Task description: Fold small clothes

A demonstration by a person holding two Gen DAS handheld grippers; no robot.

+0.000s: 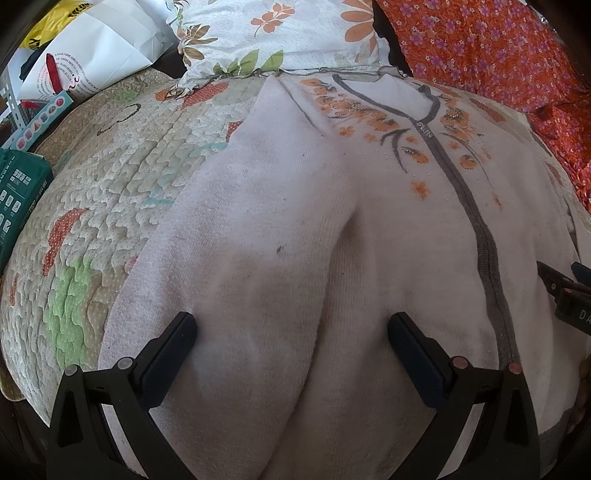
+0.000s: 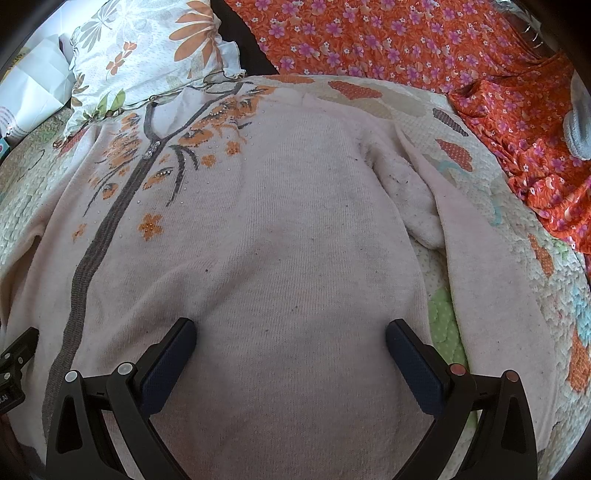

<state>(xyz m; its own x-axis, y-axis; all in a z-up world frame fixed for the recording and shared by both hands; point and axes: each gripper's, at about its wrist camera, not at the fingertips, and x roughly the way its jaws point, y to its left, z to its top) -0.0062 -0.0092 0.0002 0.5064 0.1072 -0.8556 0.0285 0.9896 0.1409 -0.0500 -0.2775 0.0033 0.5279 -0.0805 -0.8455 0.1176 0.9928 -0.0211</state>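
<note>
A pale pink knit cardigan [image 1: 388,229] [image 2: 295,229] lies flat, front up, on a quilted bed cover, collar at the far end. It has a grey zip placket [image 1: 480,229] [image 2: 96,240] and orange flower embroidery [image 2: 221,122]. Its left sleeve [image 1: 236,229] lies alongside the body; its right sleeve [image 2: 491,266] runs down the right side. My left gripper [image 1: 291,325] hovers open over the left sleeve and body. My right gripper [image 2: 291,332] stands open over the right half of the body. Each gripper shows at the other view's edge [image 1: 565,291] [image 2: 14,362].
A floral pillow [image 1: 280,33] [image 2: 147,48] sits just beyond the collar. Orange flowered cloth [image 1: 498,48] [image 2: 424,44] is heaped at the back right. White bags [image 1: 96,48] and a green box [image 1: 22,199] lie to the left. The quilted cover [image 1: 122,177] [image 2: 517,229] surrounds the cardigan.
</note>
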